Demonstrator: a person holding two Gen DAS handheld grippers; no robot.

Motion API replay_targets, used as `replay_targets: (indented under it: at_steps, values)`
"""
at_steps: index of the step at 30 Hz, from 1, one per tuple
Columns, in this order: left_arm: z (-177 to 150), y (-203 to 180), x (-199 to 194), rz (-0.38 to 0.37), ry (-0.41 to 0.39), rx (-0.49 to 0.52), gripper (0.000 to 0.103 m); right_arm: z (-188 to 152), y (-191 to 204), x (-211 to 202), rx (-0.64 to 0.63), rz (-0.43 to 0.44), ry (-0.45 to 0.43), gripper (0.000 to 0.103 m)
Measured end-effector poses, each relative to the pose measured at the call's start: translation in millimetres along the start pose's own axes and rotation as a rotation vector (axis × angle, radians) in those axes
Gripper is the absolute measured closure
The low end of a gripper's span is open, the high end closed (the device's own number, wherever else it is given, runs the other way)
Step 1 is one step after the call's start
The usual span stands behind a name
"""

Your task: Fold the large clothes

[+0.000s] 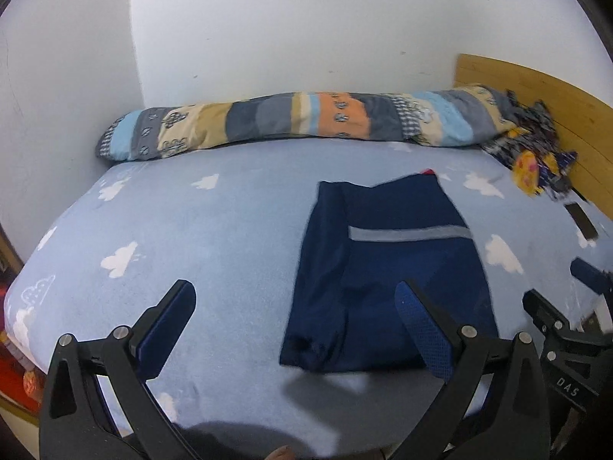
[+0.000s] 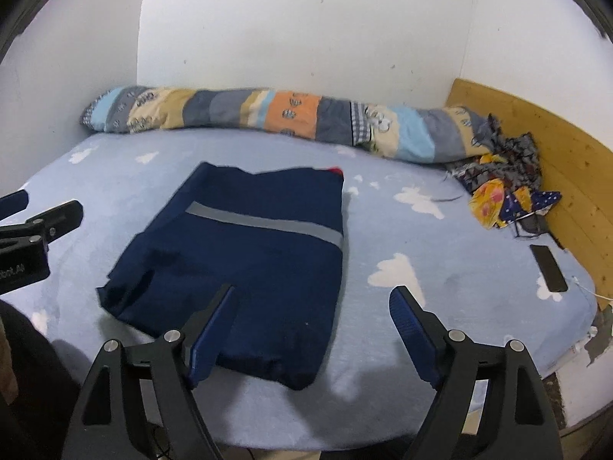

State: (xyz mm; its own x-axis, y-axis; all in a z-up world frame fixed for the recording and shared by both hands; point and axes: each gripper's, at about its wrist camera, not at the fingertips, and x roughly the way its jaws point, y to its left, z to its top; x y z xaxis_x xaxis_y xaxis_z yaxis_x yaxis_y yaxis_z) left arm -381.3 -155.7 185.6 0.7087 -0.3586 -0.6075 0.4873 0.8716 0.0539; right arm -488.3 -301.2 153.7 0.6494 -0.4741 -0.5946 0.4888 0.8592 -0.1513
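Observation:
A navy garment with a grey stripe (image 1: 387, 268) lies folded flat into a rectangle on the light blue cloud-print bed sheet (image 1: 191, 237); it also shows in the right wrist view (image 2: 249, 260). My left gripper (image 1: 295, 306) is open and empty above the near bed edge, left of the garment's near end. My right gripper (image 2: 312, 306) is open and empty above the garment's near right corner. The right gripper shows at the left view's right edge (image 1: 555, 318), and the left gripper at the right view's left edge (image 2: 34, 226).
A long patchwork bolster (image 2: 268, 115) lies along the wall at the back. A heap of patterned cloth (image 2: 505, 188) sits by the wooden headboard (image 2: 567, 176) on the right. A black phone (image 2: 548, 268) lies on the sheet near it.

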Motion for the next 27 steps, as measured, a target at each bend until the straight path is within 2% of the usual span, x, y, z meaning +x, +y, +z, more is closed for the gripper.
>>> replay_targets:
  at_steps: [4,7,9,14,22,27]
  values:
    - [-26.2,-12.4,-10.9,-0.021,0.067,0.060,0.000,-16.4,-3.2,-34.6,0.038,0.028,-0.054,0.011]
    - [-26.9,-15.8,-12.0,-0.066,0.058,0.059,0.000,-21.8,-3.6,-49.6,0.038,0.006,-0.104,0.010]
    - [-22.5,-21.5,-7.2,-0.008,0.061,0.080,0.000,-22.9,-4.9,-51.1,0.052,-0.014,-0.128,0.008]
    - [-25.4,-25.7,1.5,0.028,0.066,0.125,0.000,-16.3,-6.3,-36.8,0.122,0.025,-0.093,0.008]
    - [-27.2,-12.6,20.0,0.015,0.150,0.060,0.000,-15.5,28.0,-29.1,0.015,0.023,-0.082,0.008]
    - [-28.9,-13.1,17.6,0.027,0.146,0.063,0.000,-16.8,28.2,-26.8,0.018,0.020,-0.072,0.008]
